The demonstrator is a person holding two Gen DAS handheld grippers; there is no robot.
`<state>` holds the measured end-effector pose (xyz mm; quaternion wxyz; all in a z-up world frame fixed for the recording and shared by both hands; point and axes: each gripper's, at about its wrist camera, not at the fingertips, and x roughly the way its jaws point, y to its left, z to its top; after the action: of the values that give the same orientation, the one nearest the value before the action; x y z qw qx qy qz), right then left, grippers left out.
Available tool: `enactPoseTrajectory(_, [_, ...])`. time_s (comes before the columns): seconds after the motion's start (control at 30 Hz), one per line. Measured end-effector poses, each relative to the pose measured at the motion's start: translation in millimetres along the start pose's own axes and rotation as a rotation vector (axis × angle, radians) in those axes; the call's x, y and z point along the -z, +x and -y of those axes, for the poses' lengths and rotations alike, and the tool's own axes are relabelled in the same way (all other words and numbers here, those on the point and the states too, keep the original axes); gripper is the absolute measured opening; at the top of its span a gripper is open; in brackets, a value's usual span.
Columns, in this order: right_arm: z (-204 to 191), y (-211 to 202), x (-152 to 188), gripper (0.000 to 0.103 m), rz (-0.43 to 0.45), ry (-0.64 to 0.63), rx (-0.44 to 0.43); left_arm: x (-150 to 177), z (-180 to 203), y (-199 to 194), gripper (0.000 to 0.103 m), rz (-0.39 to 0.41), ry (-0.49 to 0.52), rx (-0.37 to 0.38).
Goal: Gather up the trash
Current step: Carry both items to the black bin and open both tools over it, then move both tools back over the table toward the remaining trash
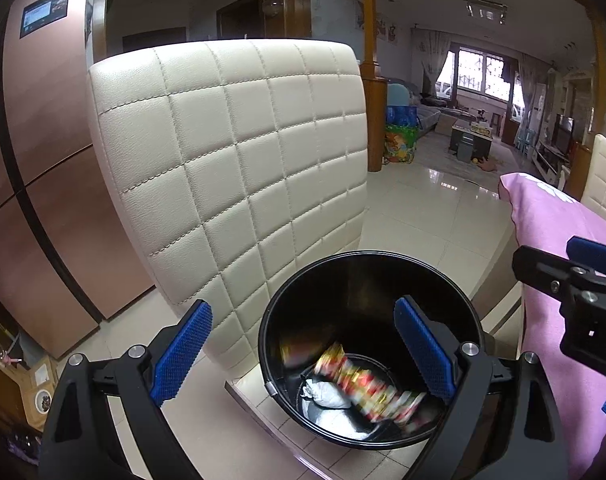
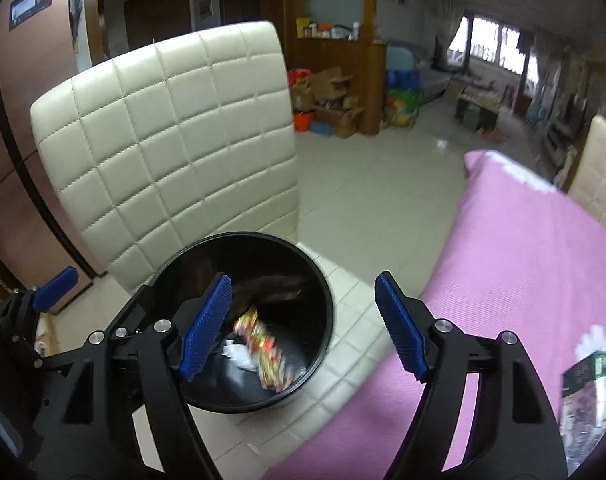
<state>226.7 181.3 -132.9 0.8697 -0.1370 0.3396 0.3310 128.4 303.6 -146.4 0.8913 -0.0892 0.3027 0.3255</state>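
Note:
A round black bin [image 1: 367, 254] [image 2: 243, 235] stands on the seat of a cream quilted chair [image 1: 231, 160] [image 2: 171, 152]. Inside it a red, yellow and white wrapper [image 1: 367, 388] [image 2: 265, 346] shows as a blur, touching neither gripper. A crumpled white tissue [image 1: 327, 394] [image 2: 237, 354] lies next to it on the bin floor. My left gripper [image 1: 303, 308] hangs open over the bin's near rim with nothing between its blue pads. My right gripper [image 2: 303, 280] is open and bare too, just right of the bin mouth.
A pink tablecloth [image 1: 551, 216] [image 2: 523, 240] covers the table on the right, with a dark printed packet [image 2: 587, 388] lying on it. A second cream chair [image 2: 599, 172] stands beyond the table. Tiled floor stretches behind, with boxes [image 2: 335, 96] and a brown fridge [image 1: 43, 160].

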Motion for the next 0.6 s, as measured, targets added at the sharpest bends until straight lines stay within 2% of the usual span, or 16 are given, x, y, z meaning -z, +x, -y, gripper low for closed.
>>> enactPoseTrajectory(0.07, [1.6,-7.9,1.8,0.074,0.007,-0.005,0.039,-1.1,2.9,-2.8,0.090,0.000,0.001,0.010])
enactPoseTrajectory(0.3, [20.2,-45.8,11.1,0.076,0.043,0.032,0.084,-3.8,23.5,-23.6,0.090,0.024,0.025,0.061])
enactPoseTrajectory(0.6, [55.6,-117.8,29.1,0.077,0.104,0.096,0.140,-2.0,63.6,-68.9,0.090,0.057,0.088,0.187])
